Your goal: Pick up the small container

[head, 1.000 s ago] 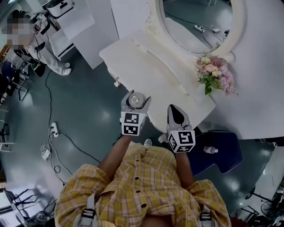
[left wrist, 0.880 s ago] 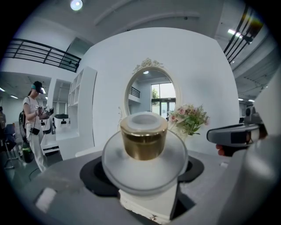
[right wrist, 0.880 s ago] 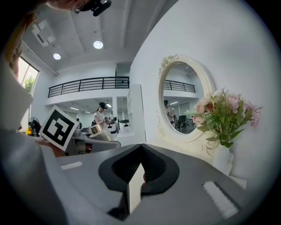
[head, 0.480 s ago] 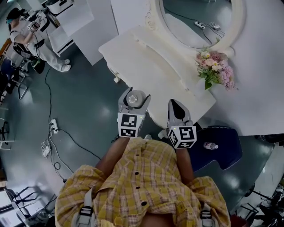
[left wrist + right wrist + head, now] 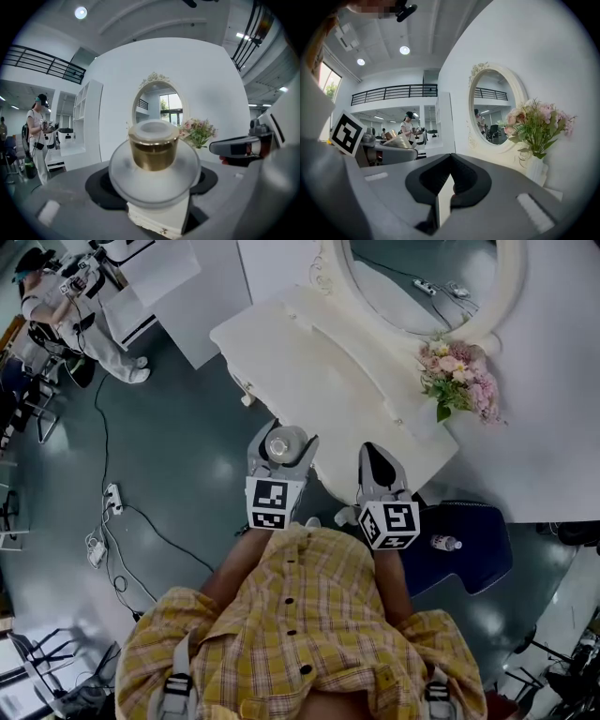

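Note:
The small container (image 5: pixel 153 150), a gold jar with frosted glass at both ends, lies sideways between the jaws of my left gripper (image 5: pixel 154 161), which is shut on it. In the head view the container (image 5: pixel 279 442) is held above the floor, just off the near edge of the white dressing table (image 5: pixel 309 371), in the left gripper (image 5: pixel 279 448). My right gripper (image 5: pixel 376 468) hovers beside it over the table's near corner, its jaws shut with nothing between them. The right gripper view shows its jaw tips (image 5: pixel 451 157) touching, and the left gripper (image 5: pixel 389 151) with the container (image 5: pixel 396 139) off to the left.
An oval mirror (image 5: pixel 422 287) and a bunch of pink flowers (image 5: pixel 459 381) stand at the back of the table. A dark blue seat (image 5: pixel 469 545) with a small bottle (image 5: pixel 444 543) is at the right. Cables and a power strip (image 5: pixel 112 502) lie on the floor; a person (image 5: pixel 75 306) stands far left.
Both grippers have stayed almost where they were, the left still holding the container. The head view has shifted slightly.

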Action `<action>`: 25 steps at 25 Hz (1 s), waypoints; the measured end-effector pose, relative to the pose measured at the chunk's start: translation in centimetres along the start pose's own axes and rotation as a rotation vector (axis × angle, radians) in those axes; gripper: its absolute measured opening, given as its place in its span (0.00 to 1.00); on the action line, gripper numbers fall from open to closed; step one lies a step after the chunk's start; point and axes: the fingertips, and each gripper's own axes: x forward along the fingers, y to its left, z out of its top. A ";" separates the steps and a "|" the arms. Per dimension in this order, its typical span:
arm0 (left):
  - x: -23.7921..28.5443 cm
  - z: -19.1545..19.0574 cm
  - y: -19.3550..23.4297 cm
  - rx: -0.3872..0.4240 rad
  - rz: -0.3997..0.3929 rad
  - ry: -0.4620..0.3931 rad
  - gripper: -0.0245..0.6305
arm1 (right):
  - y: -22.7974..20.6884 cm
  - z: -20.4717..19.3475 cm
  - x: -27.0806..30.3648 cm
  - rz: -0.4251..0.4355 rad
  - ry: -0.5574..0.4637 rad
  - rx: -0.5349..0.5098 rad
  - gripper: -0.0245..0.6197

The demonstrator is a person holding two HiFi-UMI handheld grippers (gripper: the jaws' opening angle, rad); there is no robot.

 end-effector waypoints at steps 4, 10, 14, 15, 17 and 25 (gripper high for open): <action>-0.5 0.3 -0.1 0.006 -0.002 -0.016 0.56 | 0.2 0.0 -0.2 -0.004 -0.005 0.006 0.04; -0.6 0.2 -0.2 0.003 -0.011 -0.014 0.56 | 0.2 -0.2 -0.1 -0.008 -0.006 0.011 0.04; -0.7 -0.1 -0.3 0.002 -0.014 -0.005 0.56 | 0.3 -0.3 -0.1 -0.011 -0.006 0.013 0.04; -0.7 -0.2 -0.3 0.002 -0.014 -0.004 0.56 | 0.3 -0.4 -0.1 -0.011 -0.006 0.014 0.04; -0.7 -0.3 -0.3 0.002 -0.013 -0.003 0.56 | 0.3 -0.5 -0.1 -0.010 -0.005 0.014 0.04; -0.9 -0.5 -0.6 -0.004 -0.012 -0.002 0.56 | 0.1 -0.4 -0.3 -0.013 -0.005 0.015 0.04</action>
